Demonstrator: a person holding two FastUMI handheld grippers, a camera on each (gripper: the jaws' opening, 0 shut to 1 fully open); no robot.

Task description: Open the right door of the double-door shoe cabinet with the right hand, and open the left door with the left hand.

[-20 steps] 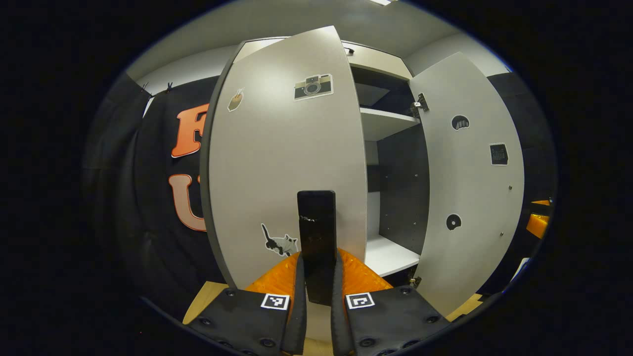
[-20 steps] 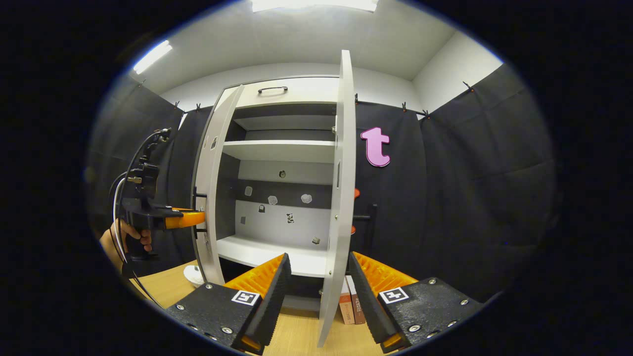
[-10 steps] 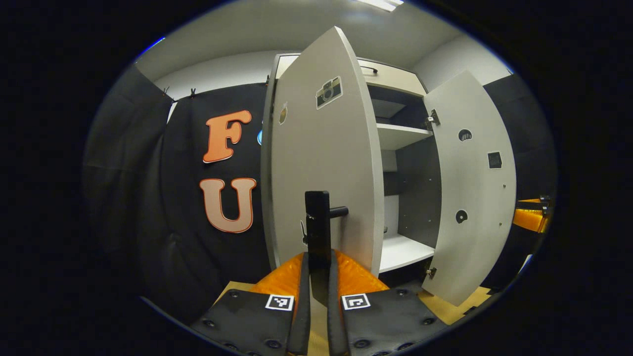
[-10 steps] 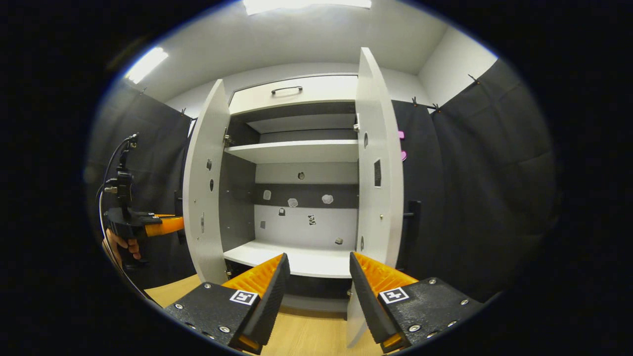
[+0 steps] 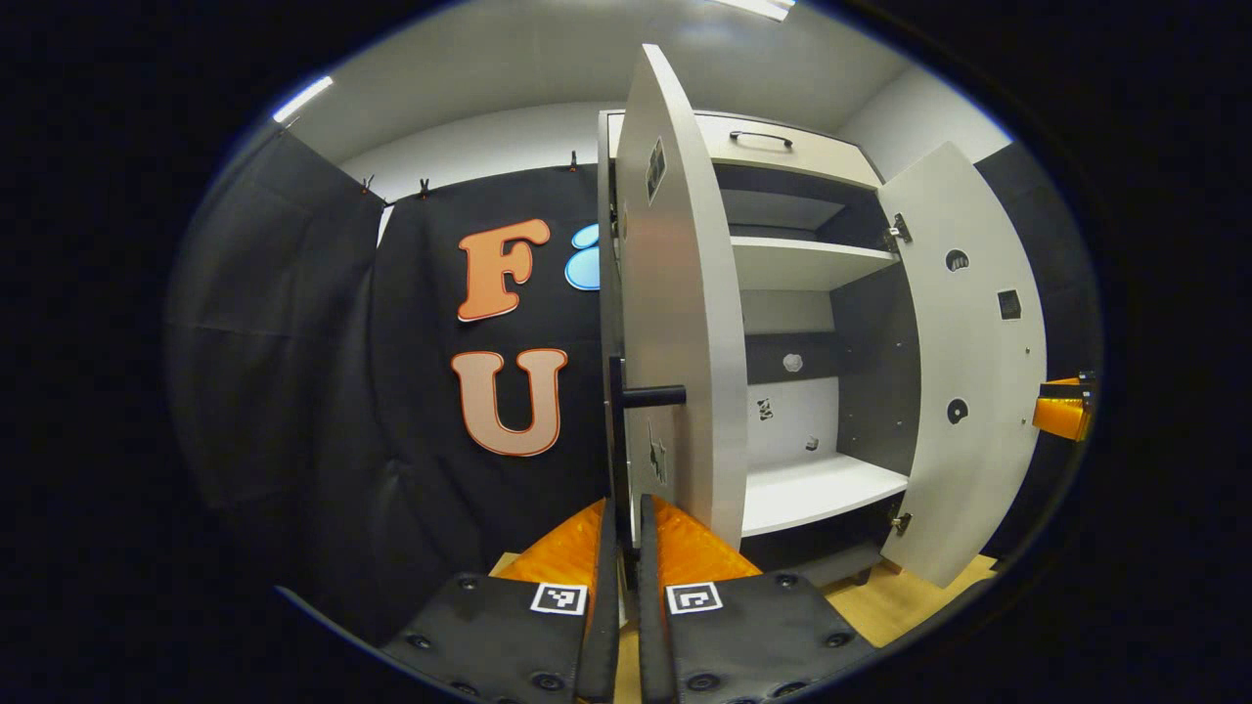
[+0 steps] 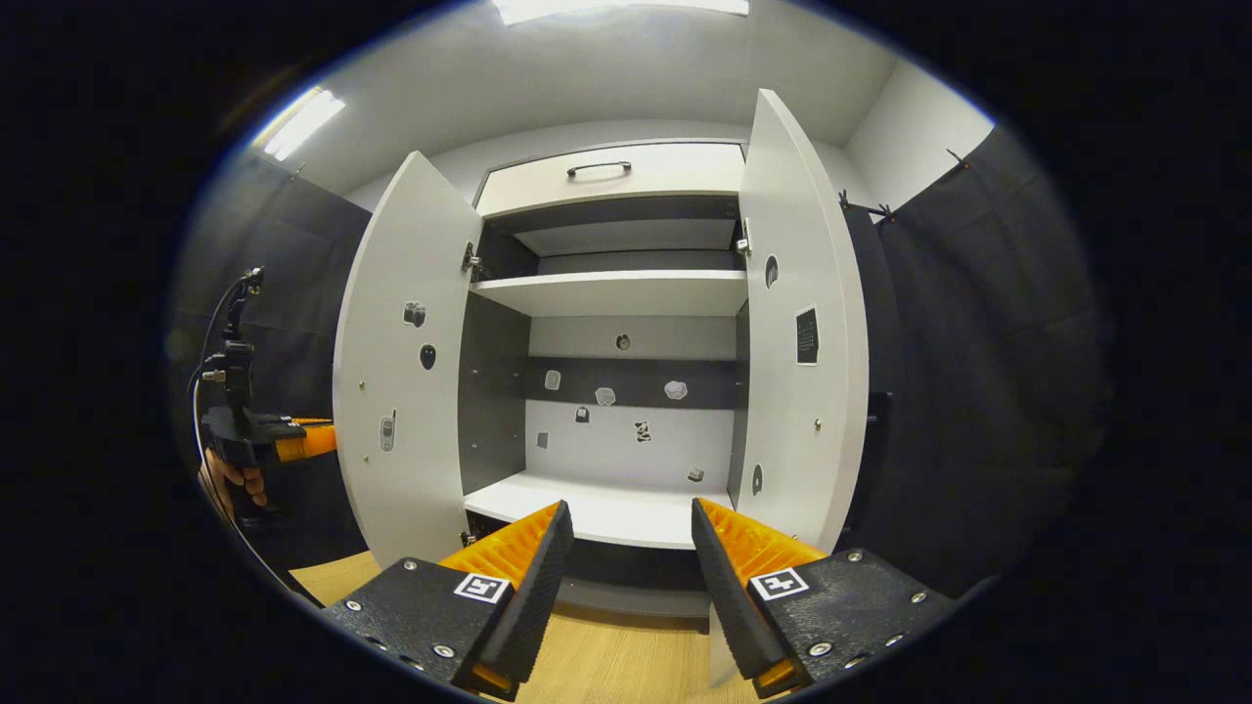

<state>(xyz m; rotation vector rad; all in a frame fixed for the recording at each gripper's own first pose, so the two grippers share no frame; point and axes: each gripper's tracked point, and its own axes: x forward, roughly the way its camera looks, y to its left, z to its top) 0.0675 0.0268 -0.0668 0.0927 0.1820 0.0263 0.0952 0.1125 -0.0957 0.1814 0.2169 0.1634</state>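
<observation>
Both doors swung wide, left gripper pinching the left door's handle, right gripper spread and free; next, probably letting go.

Shoe cabinet doors apparently wide open.

Setting: a recording booth got up as a home corner. Black cloth walls hang at 3 and 9 o'clock, clipped below white walls, a strip light at 11. A shoe cabinet stands on wood flooring.
</observation>
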